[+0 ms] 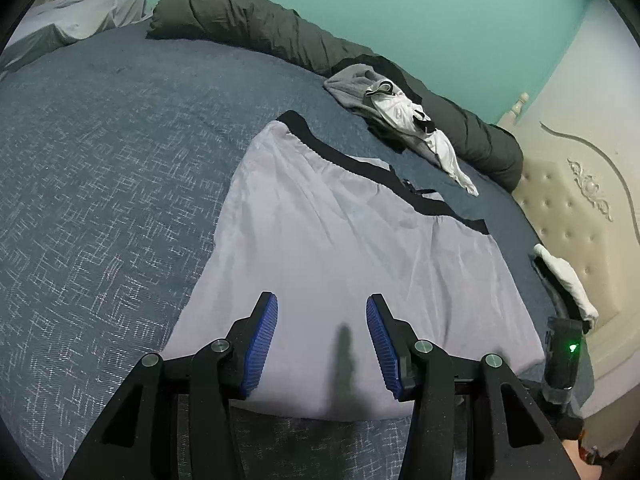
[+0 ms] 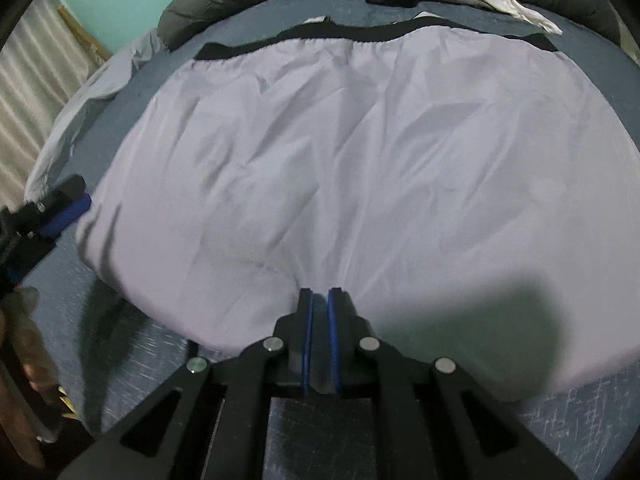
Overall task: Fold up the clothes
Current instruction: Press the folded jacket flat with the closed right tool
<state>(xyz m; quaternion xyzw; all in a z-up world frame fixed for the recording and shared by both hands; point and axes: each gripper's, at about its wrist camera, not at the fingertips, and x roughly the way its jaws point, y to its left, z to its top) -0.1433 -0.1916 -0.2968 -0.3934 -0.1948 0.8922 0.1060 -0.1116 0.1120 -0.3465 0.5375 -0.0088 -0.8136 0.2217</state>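
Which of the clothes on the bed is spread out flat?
The lilac garment with the black waistband, lying smooth on the blue bedspread. The grey and white clothes sit crumpled in a heap against the dark duvet roll.

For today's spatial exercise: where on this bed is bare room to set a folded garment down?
Free: the blue bedspread left of the lilac skirt. Crowded: the far edge, with the clothes heap against the rolled dark duvet.
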